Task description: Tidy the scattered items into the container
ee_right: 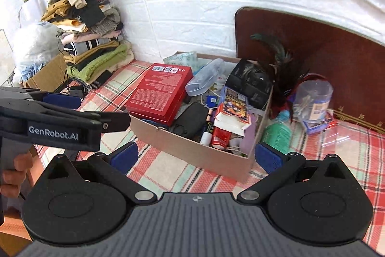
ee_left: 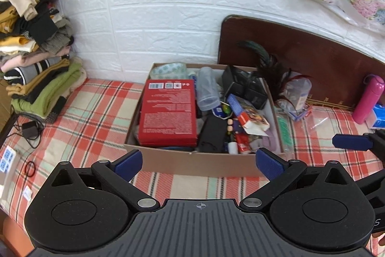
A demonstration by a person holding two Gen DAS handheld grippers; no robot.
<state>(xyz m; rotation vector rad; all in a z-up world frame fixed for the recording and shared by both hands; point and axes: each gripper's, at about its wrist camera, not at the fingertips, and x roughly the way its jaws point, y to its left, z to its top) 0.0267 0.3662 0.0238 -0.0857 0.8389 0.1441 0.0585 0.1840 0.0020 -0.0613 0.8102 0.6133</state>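
Note:
A cardboard box [ee_left: 199, 164] [ee_right: 192, 148] sits on the plaid bed, packed with a red flat box [ee_left: 168, 112] [ee_right: 160, 92], a clear plastic case [ee_left: 207, 89], a black box [ee_left: 245, 86] and small bottles. Outside it to the right lie a green bottle [ee_right: 276, 134], a clear cup with a feather duster [ee_right: 312, 98] and a pink bottle [ee_left: 368, 100]. My left gripper [ee_left: 199, 162] hovers open just in front of the box, holding nothing. My right gripper [ee_right: 196, 157] is open too, near the box's front right corner.
A tall stack of folded clothes [ee_left: 36, 52] stands at the left by the white wall. A dark wooden headboard [ee_left: 300, 54] rises behind the box. A charger with cable [ee_left: 30, 129] and a hair tie [ee_left: 30, 169] lie on the bed at left.

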